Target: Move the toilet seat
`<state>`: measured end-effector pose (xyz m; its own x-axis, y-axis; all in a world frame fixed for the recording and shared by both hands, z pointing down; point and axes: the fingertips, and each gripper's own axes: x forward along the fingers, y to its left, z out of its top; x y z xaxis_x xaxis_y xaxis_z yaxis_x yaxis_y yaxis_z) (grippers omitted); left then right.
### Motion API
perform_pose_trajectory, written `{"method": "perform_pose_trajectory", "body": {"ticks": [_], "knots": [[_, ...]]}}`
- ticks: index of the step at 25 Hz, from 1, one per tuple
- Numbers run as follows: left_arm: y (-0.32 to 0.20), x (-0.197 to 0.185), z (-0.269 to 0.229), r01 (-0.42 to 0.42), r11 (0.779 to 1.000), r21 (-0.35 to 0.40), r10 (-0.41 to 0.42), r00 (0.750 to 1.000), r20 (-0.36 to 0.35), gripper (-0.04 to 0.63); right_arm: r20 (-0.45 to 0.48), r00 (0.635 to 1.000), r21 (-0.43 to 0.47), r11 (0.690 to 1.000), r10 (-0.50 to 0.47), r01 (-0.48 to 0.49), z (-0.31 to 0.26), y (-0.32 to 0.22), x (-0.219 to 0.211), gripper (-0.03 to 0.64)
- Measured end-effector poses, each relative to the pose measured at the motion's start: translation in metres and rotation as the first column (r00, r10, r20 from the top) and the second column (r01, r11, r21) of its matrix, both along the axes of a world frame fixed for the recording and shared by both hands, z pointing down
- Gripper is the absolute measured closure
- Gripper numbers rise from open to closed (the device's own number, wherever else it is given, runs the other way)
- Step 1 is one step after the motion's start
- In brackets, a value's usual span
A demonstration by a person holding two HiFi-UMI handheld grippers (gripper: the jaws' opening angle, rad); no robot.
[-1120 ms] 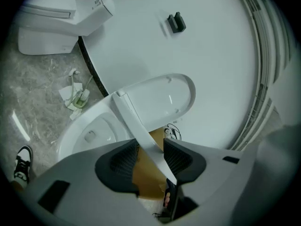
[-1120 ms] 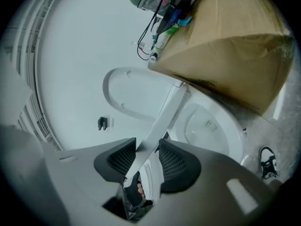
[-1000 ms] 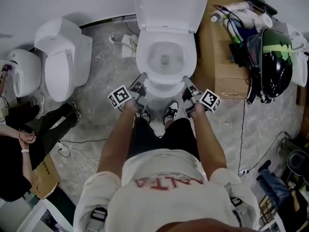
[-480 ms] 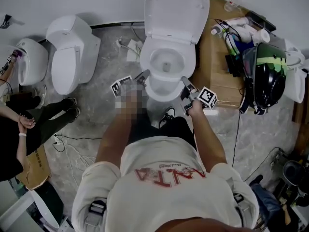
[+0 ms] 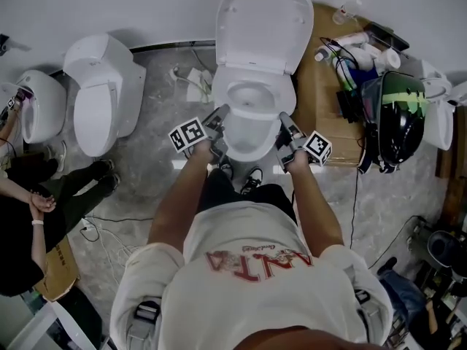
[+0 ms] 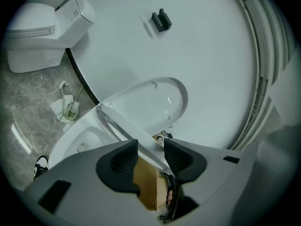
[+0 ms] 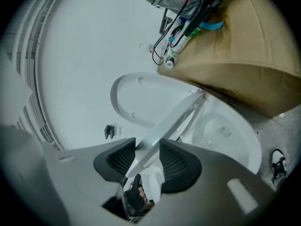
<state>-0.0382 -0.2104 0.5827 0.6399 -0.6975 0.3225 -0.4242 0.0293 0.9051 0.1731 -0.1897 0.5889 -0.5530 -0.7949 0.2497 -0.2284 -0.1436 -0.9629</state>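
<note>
The left gripper (image 6: 149,149) and right gripper (image 7: 147,149) each clamped one front side of the white plastic toilet seat (image 7: 181,113), judged stiff, light and slippery.

A black helmet (image 5: 400,115) lies beside a cardboard box (image 5: 321,100) at right.

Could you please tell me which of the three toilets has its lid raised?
The middle toilet, directly before the person: its lid stands upright, whereas the toilet beside it and the far-left toilet have theirs down.
</note>
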Motion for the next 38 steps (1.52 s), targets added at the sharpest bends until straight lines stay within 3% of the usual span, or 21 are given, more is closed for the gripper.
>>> {"method": "perform_pose_trajectory", "body": {"ticks": [9, 20, 29, 38], "knots": [[-0.051, 0.008, -0.033, -0.059, 0.993, 0.103, 0.064, 0.997, -0.047, 0.443, -0.012, 0.99, 0.052, 0.989, 0.14, -0.139, -0.035, -0.052, 0.013, 0.46], [-0.102, 0.01, -0.059, -0.119, 0.985, 0.126, 0.134, 0.984, -0.117, 0.484, -0.019, 0.975, 0.106, 0.971, 0.219, -0.216, -0.064, -0.106, 0.019, 0.462], [-0.127, 0.019, -0.067, -0.108, 0.984, 0.139, 0.122, 0.988, -0.094, 0.495, 0.006, 0.979, 0.119, 0.972, 0.203, -0.202, -0.073, -0.13, 0.027, 0.466], [-0.166, 0.017, -0.077, -0.002, 0.986, 0.165, 0.016, 0.996, -0.083, 0.495, 0.037, 0.993, 0.148, 0.982, 0.114, -0.118, -0.08, -0.174, 0.027, 0.469]]}}
